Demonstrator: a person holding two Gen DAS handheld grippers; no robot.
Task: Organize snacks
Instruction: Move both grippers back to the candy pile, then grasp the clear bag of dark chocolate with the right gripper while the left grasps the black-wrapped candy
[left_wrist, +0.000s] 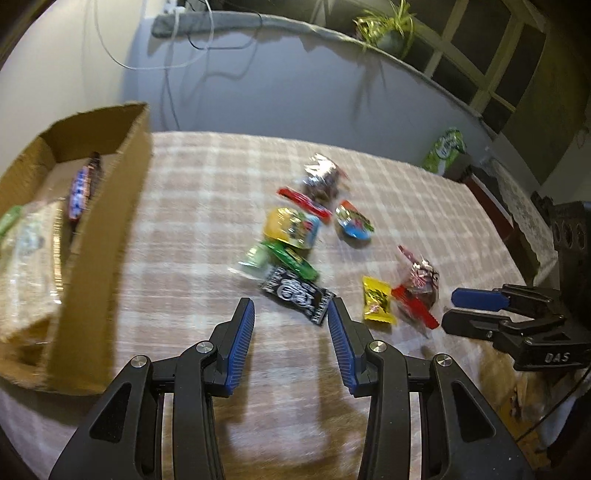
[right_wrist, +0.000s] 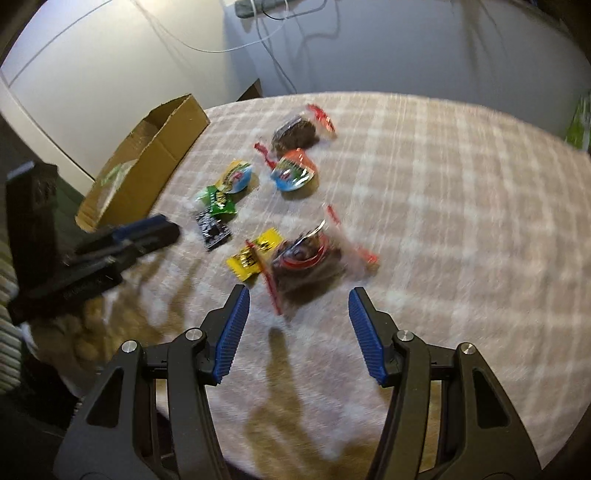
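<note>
Several wrapped snacks (left_wrist: 79, 188) lie inside the cardboard box (left_wrist: 110, 236).

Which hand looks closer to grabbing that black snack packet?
The left. The left gripper, open and empty, points straight at the black packet. The right gripper, also open, faces the clear bag of dark treats.

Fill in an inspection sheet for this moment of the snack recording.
Surface: checked tablecloth, blurred.
Job's things: cardboard box partly filled; loose snack packets at mid-table, black packet nearest the left gripper.
Clutter: green bag at the far edge.
Grippers: left gripper and right gripper open, empty.
Cables: white cable on the wall.
Surroundings: potted plant, window frame.
</note>
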